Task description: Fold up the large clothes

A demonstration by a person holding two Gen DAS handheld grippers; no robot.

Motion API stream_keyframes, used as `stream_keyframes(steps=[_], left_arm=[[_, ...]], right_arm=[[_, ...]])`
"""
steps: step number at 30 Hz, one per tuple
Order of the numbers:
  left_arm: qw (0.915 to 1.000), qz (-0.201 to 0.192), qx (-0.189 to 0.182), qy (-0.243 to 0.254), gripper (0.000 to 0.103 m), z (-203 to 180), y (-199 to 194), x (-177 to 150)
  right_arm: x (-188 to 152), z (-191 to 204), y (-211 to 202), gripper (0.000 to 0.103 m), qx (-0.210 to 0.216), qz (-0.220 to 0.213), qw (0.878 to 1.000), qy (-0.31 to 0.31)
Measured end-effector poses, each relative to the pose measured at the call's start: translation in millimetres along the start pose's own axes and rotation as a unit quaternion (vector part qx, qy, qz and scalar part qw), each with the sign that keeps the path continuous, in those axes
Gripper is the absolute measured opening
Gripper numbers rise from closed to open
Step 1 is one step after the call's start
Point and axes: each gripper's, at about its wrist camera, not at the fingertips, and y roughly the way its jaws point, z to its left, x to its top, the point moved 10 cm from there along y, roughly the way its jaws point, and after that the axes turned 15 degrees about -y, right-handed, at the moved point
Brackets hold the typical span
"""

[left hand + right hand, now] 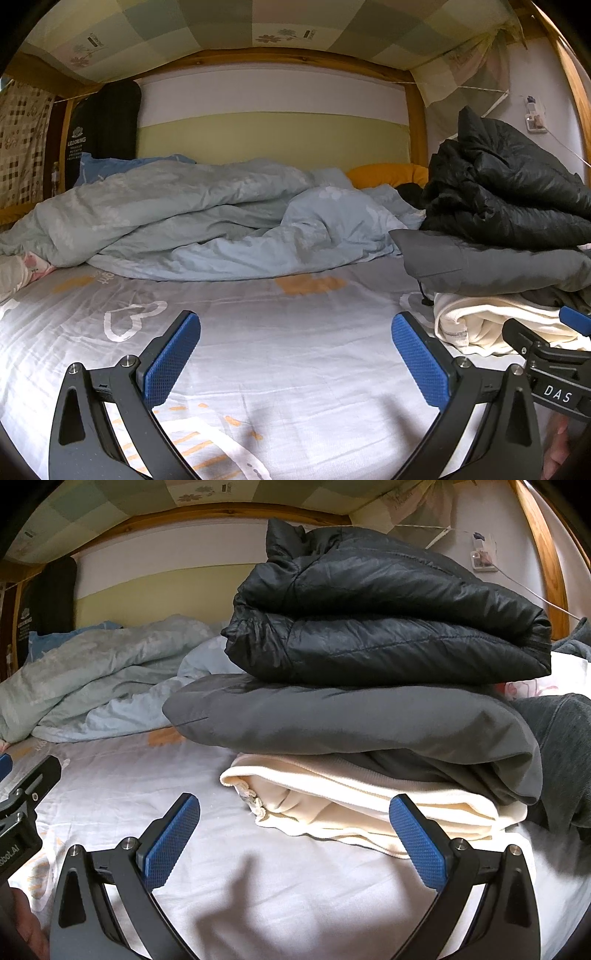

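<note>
1. The left gripper (295, 354) is hovering over the bed sheet (280, 332) with its jaws spread wide and nothing between them; bare sheet is stretching from 9 o'clock to about 2 o'clock ahead of it.
2. The right gripper (294, 834) is also holding its jaws wide apart and gripping nothing, just short of the clothes stack at its 1 o'clock.
3. That stack is sitting on the sheet: a cream garment (369, 808) at the bottom, a grey jacket (351, 720) on it, a black puffer jacket (388, 627) on top, all folded.
4. A rumpled pale blue duvet (177, 218) is filling the far side at 11 o'clock, under a wooden bunk frame (258, 55).
5. A dark grey garment (569, 746) at 3 o'clock is running out of the picture, its shape unclear.
</note>
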Motion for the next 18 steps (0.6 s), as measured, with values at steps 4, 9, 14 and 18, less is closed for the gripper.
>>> stream_keyframes(steps=[4, 9, 14, 18], left_arm=[[1.0, -0.006, -0.002, 0.007, 0.103, -2.1, -3.3, 0.1], [0.9999, -0.006, 0.0, 0.01, 0.103, -1.8, -4.0, -1.0], [1.0, -0.001, 0.003, 0.004, 0.103, -0.7, -1.6, -2.6], [1.0, -0.003, 0.002, 0.003, 0.103, -0.3, -1.3, -2.0]], right_arm=[[0.2, 1.8, -0.6, 0.103, 0.0, 0.0, 1.0, -0.003], [0.5, 2.6, 0.0, 0.103, 0.0, 0.002, 1.0, -0.002], [1.4, 3.3, -1.9, 0.103, -0.003, 0.001, 1.0, -0.005], [1.2, 2.2, 0.1, 0.103, -0.004, 0.003, 1.0, -0.004]])
